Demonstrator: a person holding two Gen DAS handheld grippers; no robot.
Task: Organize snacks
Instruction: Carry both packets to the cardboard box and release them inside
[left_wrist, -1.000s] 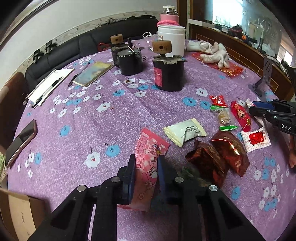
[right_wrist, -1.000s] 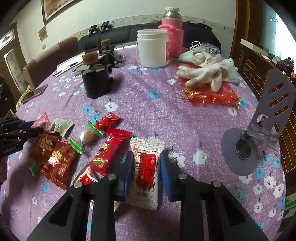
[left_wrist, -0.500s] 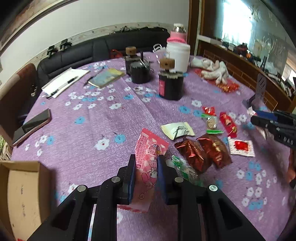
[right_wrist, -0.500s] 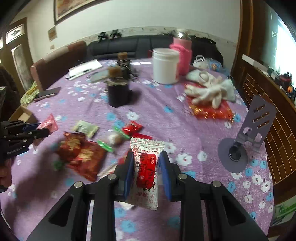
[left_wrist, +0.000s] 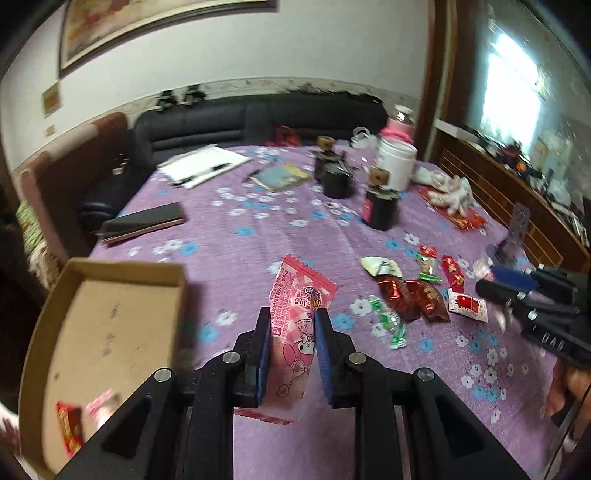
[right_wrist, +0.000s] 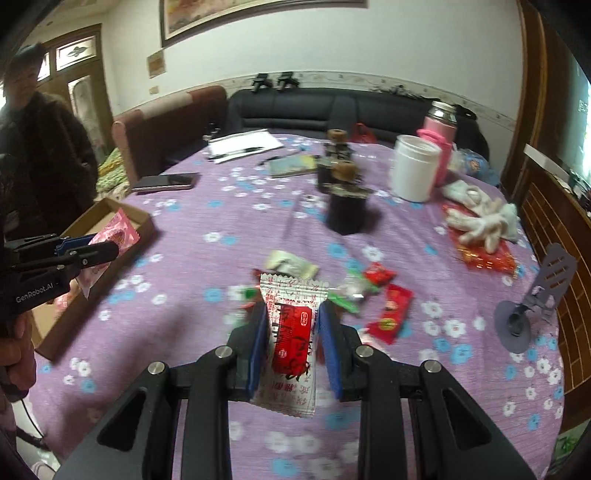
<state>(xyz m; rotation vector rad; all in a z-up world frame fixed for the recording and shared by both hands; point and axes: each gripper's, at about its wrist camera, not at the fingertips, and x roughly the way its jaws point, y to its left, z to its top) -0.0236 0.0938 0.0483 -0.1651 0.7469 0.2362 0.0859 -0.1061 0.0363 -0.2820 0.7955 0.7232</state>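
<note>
Carrying both packets across to the cardboard box (left_wrist: 110, 332) looks like the step in hand, and doing it well means keeping each one pinched until it hangs over the bare floor of the box, not over the rim, then letting go low so the light wrapper cannot flutter out onto the purple flowered tablecloth (left_wrist: 258, 229). That box sits at the table's left edge and already holds a couple of small snacks in its near corner. More loose snacks (left_wrist: 410, 295) lie scattered on the cloth to the right, well apart from the box.

The left gripper (left_wrist: 291, 347) is closed narrowly on a pink cartoon packet (left_wrist: 299, 306), its blue pads pressing both flat sides, and it hangs just beside the box's near wall. The right gripper (right_wrist: 293, 339) is likewise clamped, on a white packet with a red label (right_wrist: 293, 325), above the middle of the table, farther from the box.
</note>
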